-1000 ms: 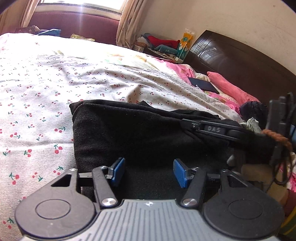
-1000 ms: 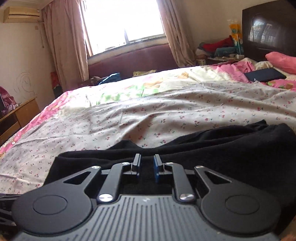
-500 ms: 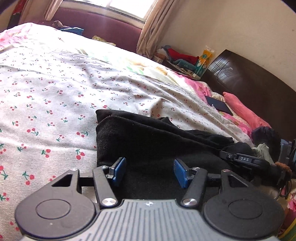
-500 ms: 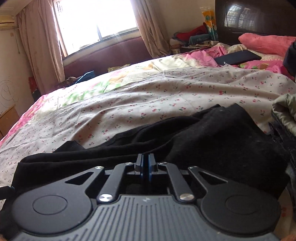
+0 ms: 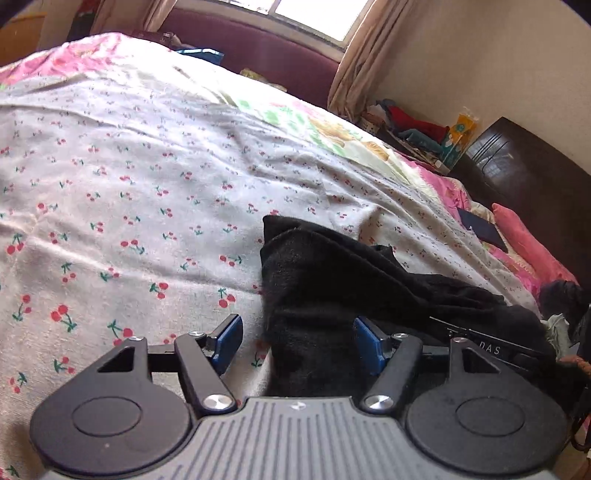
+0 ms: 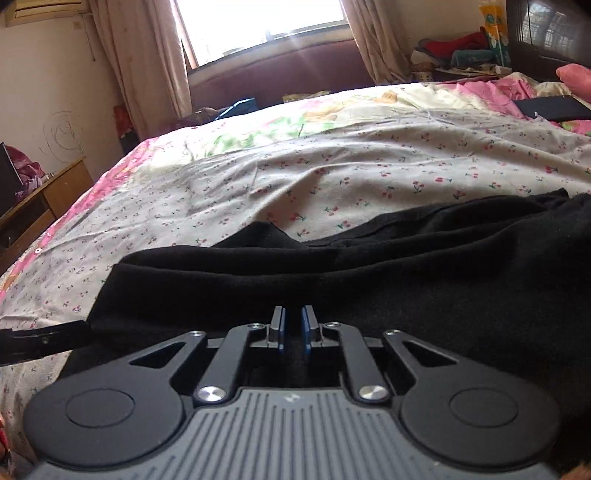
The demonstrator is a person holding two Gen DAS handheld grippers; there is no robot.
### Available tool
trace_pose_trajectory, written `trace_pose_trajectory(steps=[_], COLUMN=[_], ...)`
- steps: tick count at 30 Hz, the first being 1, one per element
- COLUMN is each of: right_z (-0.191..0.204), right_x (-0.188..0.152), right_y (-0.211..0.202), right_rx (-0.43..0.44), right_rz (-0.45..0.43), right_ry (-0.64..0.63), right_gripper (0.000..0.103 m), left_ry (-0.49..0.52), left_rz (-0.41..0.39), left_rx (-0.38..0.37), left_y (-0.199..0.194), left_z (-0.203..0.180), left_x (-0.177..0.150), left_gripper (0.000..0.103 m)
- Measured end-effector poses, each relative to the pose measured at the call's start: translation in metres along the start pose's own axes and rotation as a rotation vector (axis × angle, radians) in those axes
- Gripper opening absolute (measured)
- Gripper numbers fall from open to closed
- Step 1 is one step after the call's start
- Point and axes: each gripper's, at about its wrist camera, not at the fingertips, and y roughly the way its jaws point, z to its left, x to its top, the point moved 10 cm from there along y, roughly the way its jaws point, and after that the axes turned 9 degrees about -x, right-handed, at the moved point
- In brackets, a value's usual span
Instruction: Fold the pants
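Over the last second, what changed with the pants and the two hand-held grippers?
The left hand-held gripper slid toward the end edge of the black pants, its jaws just opening wider around that edge without pinching it. The right hand-held gripper narrowed to almost shut, low over the cloth; no pinched fabric shows. The pants stayed folded on the cherry-print sheet.

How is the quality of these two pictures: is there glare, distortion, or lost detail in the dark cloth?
Left wrist view: sunlight washes out the far bedsheet, the fisheye bends the bed into a dome, the corners are dark. Right wrist view: the window is blown to plain white, the walls curve. In both, the black pants show almost no texture, only faint fold lines.
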Motion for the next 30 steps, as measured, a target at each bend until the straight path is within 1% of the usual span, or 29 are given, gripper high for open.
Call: trace_pose_trajectory(steps=[1,2,4,5,6,7,8,9,10,11,12,13,14,15,16,17,19,21,22,24,26,27,29,30], right_z=[0.002,0.008,0.029,0.04,0.058,0.074,0.094,0.112,0.127,0.141,0.152,0.16,0.166,0.17,0.171,0.171,0.168,0.162,0.16,0.153,0.144,0.143,0.144,0.142], right_x=[0.006,0.014,0.036,0.043,0.051,0.056,0.059,0.06,0.059,0.058,0.056,0.053,0.051,0.047,0.044,0.045,0.05,0.057,0.059,0.061,0.064,0.066,0.077,0.079], right_y=[-0.002,-0.007,-0.017,-0.018,-0.016,-0.013,-0.007,0.003,0.013,0.025,0.037,0.048,0.057,0.063,0.067,0.069,0.073,0.084,0.09,0.103,0.107,0.101,0.067,0.05], right_rx=[0.007,0.033,0.127,0.17,0.218,0.256,0.297,0.329,0.353,0.372,0.379,0.373,0.363,0.362,0.362,0.353,0.334,0.302,0.279,0.189,0.126,0.117,0.157,0.167], right_rz=[-0.011,-0.034,-0.076,-0.07,-0.055,-0.044,-0.021,0.019,0.066,0.107,0.15,0.197,0.233,0.285,0.337,0.359,0.365,0.361,0.35,0.313,0.3,0.278,0.182,0.153], right_ry=[0.014,0.022,0.007,-0.013,-0.055,-0.104,-0.167,-0.23,-0.283,-0.336,-0.391,-0.447,-0.483,-0.509,-0.505,-0.508,-0.496,-0.437,-0.412,-0.394,-0.358,-0.364,-0.359,-0.345], right_gripper=[0.013,0.015,0.016,0.016,0.017,0.023,0.036,0.043,0.047,0.047,0.047,0.045,0.022,0.005,0.003,0.003,0.002,0.001,0.0,0.0,0.0,0.0,0.004,0.004], left_ry=[-0.044,-0.068,-0.067,-0.052,-0.039,-0.026,-0.006,0.023,0.044,0.055,0.059,0.061,0.061,0.061,0.06,0.059,0.066,0.069,0.059,0.031,-0.016,-0.038,-0.067,-0.069], left_rz=[0.021,0.024,0.03,0.038,0.049,0.063,0.067,0.071,0.073,0.072,0.07,0.07,0.071,0.073,0.074,0.073,0.072,0.069,0.068,0.067,0.072,0.072,0.069,0.071], left_rx=[-0.009,-0.037,-0.06,-0.06,-0.069,-0.083,-0.08,-0.069,-0.064,-0.069,-0.075,-0.083,-0.088,-0.088,-0.087,-0.092,-0.097,-0.098,-0.102,-0.11,-0.118,-0.123,-0.131,-0.13], left_y=[0.003,0.003,0.003,0.005,0.007,0.009,0.011,0.013,0.014,0.014,0.015,0.014,0.013,0.014,0.014,0.014,0.015,0.014,0.013,0.015,0.016,0.017,0.017,0.018], left_z=[0.005,0.005,0.001,-0.001,-0.005,-0.009,-0.011,-0.014,-0.016,-0.017,-0.018,-0.017,-0.016,-0.015,-0.015,-0.014,-0.014,-0.014,-0.014,-0.011,-0.004,-0.001,0.002,0.003], left_x=[-0.004,-0.005,-0.007,-0.009,-0.011,-0.013,-0.014,-0.015,-0.016,-0.015,-0.015,-0.015,-0.015,-0.014,-0.014,-0.014,-0.013,-0.013,-0.013,-0.011,-0.01,-0.01,-0.009,-0.009], left_gripper=[0.078,0.078,0.078,0.078,0.078,0.078,0.078,0.078,0.078,0.078,0.077,0.076,0.075,0.071,0.069,0.068,0.065,0.063,0.06,0.059,0.059,0.058,0.058,0.058])
